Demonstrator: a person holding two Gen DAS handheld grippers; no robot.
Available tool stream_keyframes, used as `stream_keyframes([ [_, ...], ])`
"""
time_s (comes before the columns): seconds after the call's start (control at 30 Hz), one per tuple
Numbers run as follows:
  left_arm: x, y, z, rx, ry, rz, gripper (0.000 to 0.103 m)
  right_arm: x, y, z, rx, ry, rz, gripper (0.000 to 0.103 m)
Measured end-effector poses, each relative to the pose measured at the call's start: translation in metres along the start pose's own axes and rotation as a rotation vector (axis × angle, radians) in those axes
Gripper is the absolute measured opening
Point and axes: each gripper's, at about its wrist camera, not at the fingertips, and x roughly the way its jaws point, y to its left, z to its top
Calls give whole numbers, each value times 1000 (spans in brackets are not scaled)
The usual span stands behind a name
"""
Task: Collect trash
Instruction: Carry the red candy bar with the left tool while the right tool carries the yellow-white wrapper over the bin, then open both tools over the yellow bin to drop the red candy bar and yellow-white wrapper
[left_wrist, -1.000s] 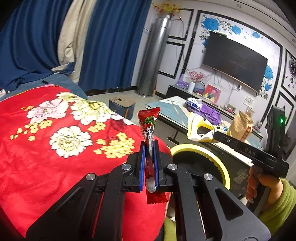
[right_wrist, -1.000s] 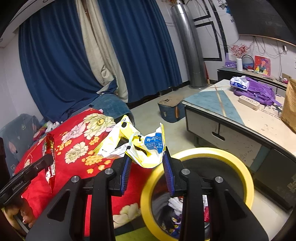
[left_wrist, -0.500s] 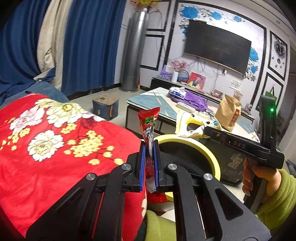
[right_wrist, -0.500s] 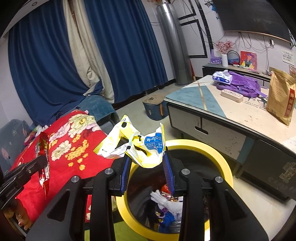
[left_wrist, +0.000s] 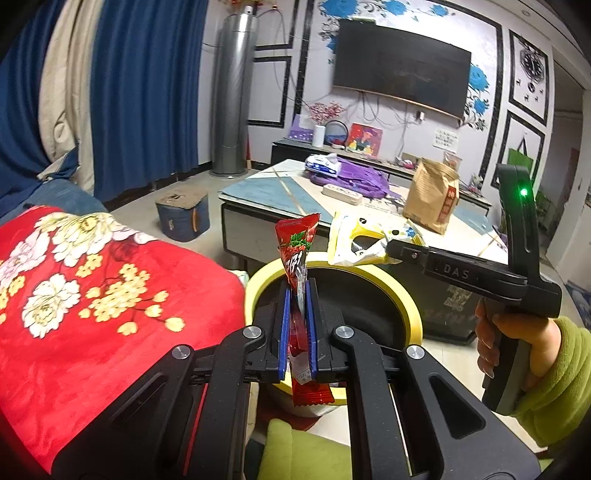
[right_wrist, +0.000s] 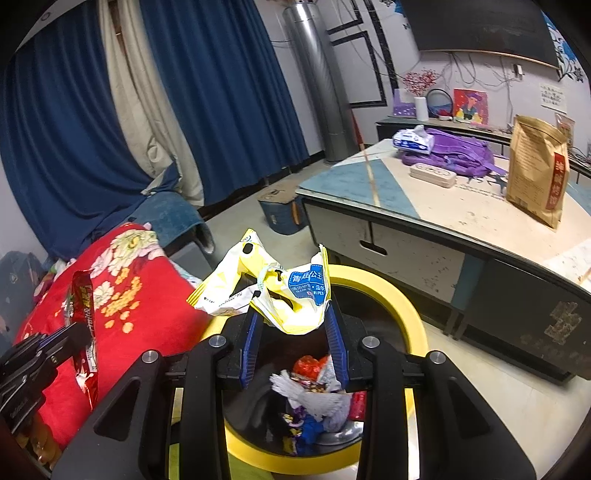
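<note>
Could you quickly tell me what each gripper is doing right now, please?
Left gripper: closed on the red wrapper, by the bin.
Right gripper: closed on the yellow wipes packet, above the bin.

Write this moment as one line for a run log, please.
left gripper: shut on red wrapper | right gripper: shut on yellow wipes packet | both over yellow-rimmed bin | bin holds trash | next, likely: release
</note>
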Motion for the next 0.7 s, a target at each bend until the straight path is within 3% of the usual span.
stream_keyframes([
  [0.33, 26, -17, -5, 56, 37, -31, 4, 10, -27, -4, 57, 14, -54, 32],
  [0.7, 55, -27, -6, 71, 84, -69, 5, 31, -30, -2, 69, 56, -58, 32],
])
